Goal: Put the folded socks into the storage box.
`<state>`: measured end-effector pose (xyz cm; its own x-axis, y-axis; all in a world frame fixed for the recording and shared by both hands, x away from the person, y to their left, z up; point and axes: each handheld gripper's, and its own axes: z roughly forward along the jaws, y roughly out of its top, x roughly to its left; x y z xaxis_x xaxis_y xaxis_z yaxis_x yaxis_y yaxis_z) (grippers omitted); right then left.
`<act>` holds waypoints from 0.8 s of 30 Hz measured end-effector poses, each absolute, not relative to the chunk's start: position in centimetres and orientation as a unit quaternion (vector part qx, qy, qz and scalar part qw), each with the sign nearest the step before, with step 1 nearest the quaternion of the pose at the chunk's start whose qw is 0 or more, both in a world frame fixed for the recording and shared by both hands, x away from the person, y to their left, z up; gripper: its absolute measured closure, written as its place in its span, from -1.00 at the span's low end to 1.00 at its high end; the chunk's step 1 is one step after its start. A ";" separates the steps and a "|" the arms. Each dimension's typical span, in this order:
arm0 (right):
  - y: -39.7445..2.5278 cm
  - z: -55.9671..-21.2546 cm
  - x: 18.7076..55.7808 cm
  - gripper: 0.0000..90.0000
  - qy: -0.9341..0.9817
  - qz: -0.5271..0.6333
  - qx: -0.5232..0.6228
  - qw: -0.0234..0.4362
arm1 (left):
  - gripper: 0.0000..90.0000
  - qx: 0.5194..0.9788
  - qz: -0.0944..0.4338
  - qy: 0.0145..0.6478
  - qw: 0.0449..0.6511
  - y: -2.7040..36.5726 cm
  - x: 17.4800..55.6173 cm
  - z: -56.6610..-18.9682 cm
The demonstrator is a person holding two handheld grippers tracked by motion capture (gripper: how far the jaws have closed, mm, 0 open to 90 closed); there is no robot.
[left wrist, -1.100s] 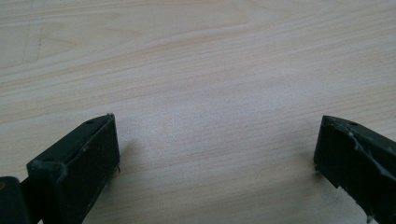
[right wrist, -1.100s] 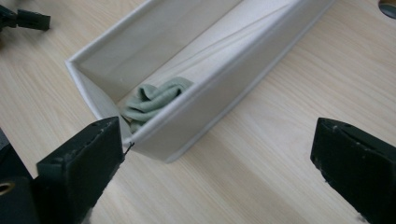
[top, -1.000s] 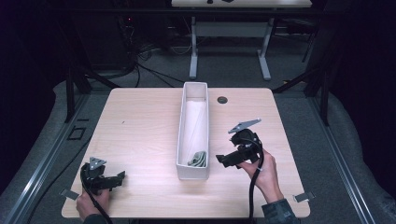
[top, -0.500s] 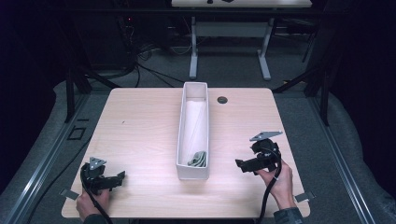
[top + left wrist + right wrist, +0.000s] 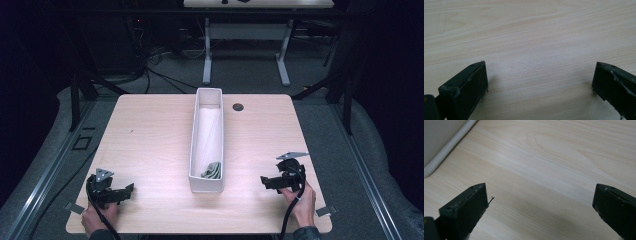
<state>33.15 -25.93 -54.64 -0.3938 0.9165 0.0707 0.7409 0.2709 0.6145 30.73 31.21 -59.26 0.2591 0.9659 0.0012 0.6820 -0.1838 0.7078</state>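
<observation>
left gripper (image 5: 125,190): jaws wide apart, nothing between them, low over table (image 5: 150,135) near left front corner | right gripper (image 5: 265,181): jaws wide apart, nothing held, right of bin | white bin (image 5: 207,183): table centre, grey-green cloth (image 5: 212,171) bundled at near end

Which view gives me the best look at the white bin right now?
The high view: the whole white bin stands mid-table, with a grey item inside its near end. The right gripper view catches just a rim corner; the left gripper view looks at bare table.

Matt pale wood-grain table (image 5: 150,130), smooth white plastic bin (image 5: 206,181), crumpled grey cloth (image 5: 212,171) inside
</observation>
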 end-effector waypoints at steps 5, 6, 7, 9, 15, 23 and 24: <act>-26.6 -56.2 33.1 -1.00 0.776 0.288 0.539 0.159 | -1.00 0.733 0.234 0.562 0.304 31.2 30.7 -59.3; -26.6 -56.5 33.0 -1.00 0.774 0.290 0.541 0.159 | -1.00 0.734 0.234 0.561 0.303 31.2 30.7 -59.3; -26.7 -56.9 33.0 -1.00 0.774 0.290 0.541 0.156 | -1.00 0.733 0.234 0.562 0.304 31.2 30.7 -59.3; -26.9 -57.5 32.9 -1.00 0.774 0.292 0.539 0.159 | -0.99 0.733 0.234 0.562 0.304 31.2 30.7 -59.3; -27.0 -58.2 32.6 -1.00 0.770 0.286 0.539 0.189 | -0.99 0.734 0.234 0.561 0.303 31.2 30.7 -59.3; -27.4 -58.8 32.3 -1.00 0.767 0.314 0.521 0.204 | -0.99 0.734 0.234 0.561 0.303 31.2 30.7 -59.3; -27.4 -58.9 32.1 -1.00 0.765 0.316 0.522 0.207 | -1.00 0.734 0.233 0.561 0.303 31.2 30.7 -59.3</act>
